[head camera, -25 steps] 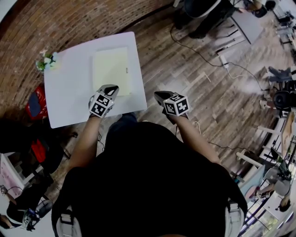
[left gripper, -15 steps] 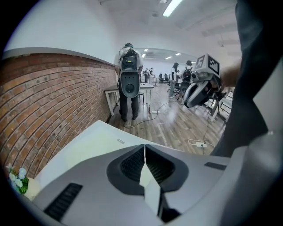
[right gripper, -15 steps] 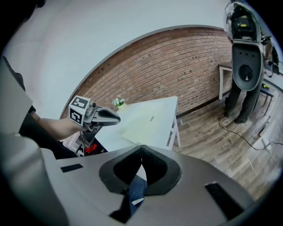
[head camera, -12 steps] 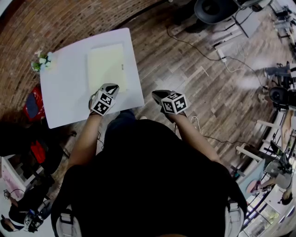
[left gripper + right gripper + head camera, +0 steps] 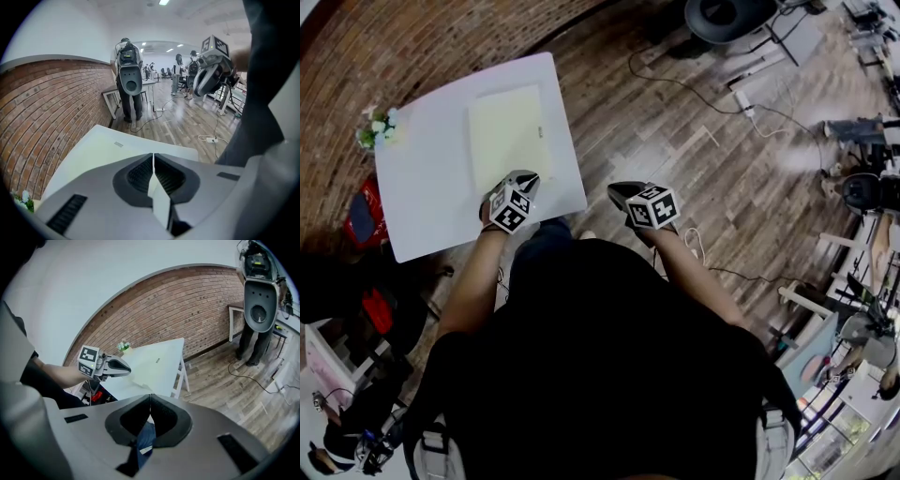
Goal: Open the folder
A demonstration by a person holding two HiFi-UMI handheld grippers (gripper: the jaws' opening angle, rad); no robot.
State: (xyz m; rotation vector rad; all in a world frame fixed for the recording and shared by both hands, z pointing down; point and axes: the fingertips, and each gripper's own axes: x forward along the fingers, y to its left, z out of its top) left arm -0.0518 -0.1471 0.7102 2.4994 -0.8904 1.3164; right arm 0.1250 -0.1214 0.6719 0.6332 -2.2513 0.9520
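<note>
Folder (image 5: 506,136) still closed, flat on white table (image 5: 422,197). Right gripper (image 5: 619,192) clenched, empty, beside the table over the floor, barely shifted. Left gripper (image 5: 525,178) clenched, empty, now lower and slightly rolled over folder's near right corner. Flowers (image 5: 377,127) at far corner.

From where I stand, the right gripper (image 5: 150,397) sits at six o'clock with its grey jaws pressed together and nothing between them, only a strip of blue cloth showing below. At nine o'clock the left gripper (image 5: 126,371), marker cube on its back and jaws drawn to a point, shows against the white square table (image 5: 123,386). On the table a pale yellow flat folder (image 5: 154,366) lies near a small bunch of white flowers (image 5: 123,346) at eleven. A red-brown brick wall (image 5: 187,301) curves behind, and a person (image 5: 253,345) stands on the wooden plank floor (image 5: 234,380) at two o'clock.
</note>
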